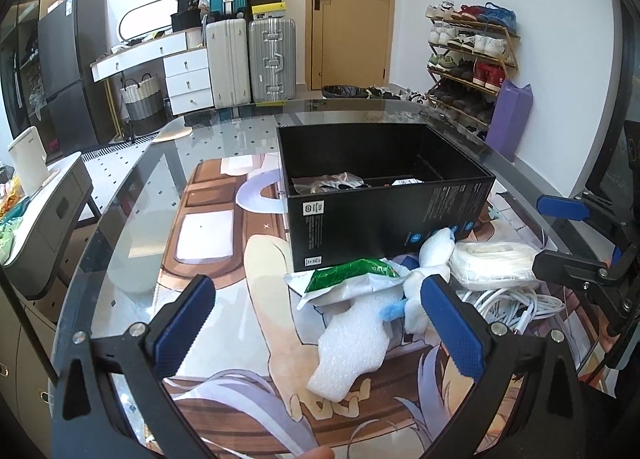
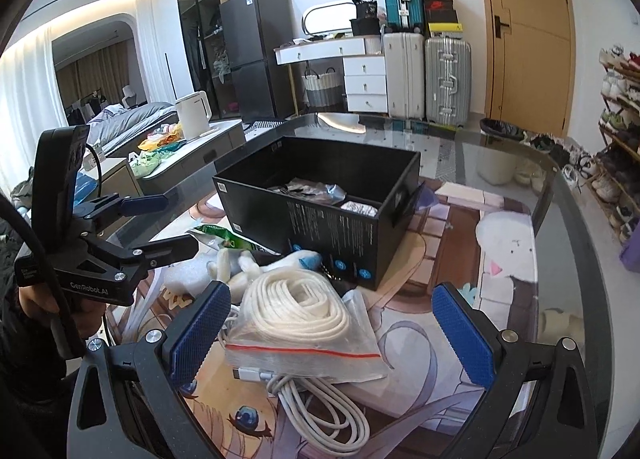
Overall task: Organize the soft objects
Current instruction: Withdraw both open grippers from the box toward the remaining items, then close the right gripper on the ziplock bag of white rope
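- On the glass-topped bench (image 1: pixel 132 219), in front of the open black cardboard box (image 1: pixel 384 215), the soft things lie in one heap: a white foam wrap sheet (image 1: pixel 352 343), a green-and-white plastic pouch (image 1: pixel 352 273), a small white plush toy with blue tips (image 1: pixel 430 259), a clear zip bag of coiled white rope (image 2: pixel 304 311) and a loose white charging cable (image 2: pixel 320 411).
- Both pairs of tongs stand wide open and hold nothing: the left tongs (image 1: pixel 320 323) hover over the foam and plush, the right tongs (image 2: pixel 332 335) straddle the rope bag.
- Likely slip: the foam, pouch and plush overlap, so closing on one may drag its neighbours along (the foam looks light enough to ride up with anything).
- The rope bag rests on the cable; lifting it could snag a loop and pull the cable off the bench edge.
- The slick plastic bag may slide out of a shallow pinch.
- The box's tall near wall stands between heap and compartments, so a low carry would knock it; a divider and bagged items already take up room inside.
- The two tongs work close together and could collide.
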